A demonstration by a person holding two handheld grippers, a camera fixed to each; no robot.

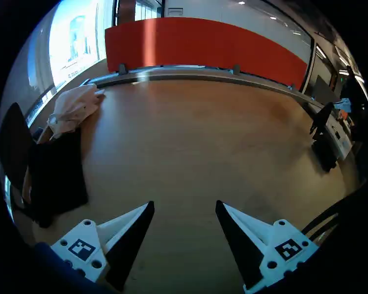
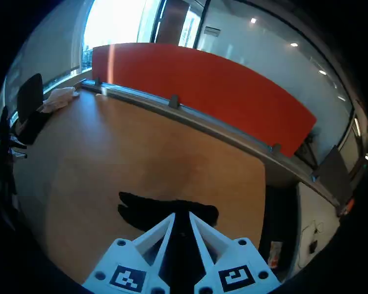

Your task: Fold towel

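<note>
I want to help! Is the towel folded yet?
Nothing looks folded yet. The right gripper pinches the black towel, lying crumpled on the table. The left gripper is open and empty. All the folding is left.

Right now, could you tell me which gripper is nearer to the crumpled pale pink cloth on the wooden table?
Left. The left gripper has the pink cloth ahead to its left; the right gripper, closed on a black cloth, sees it farther off.

A wooden table (image 1: pixel 194 142) spreads across the centre. A red partition (image 1: pixel 208 46) lines its far edge at twelve o'clock. A bright window (image 1: pixel 73 41) sits at ten o'clock and a black chair (image 1: pixel 12 139) at nine.
</note>
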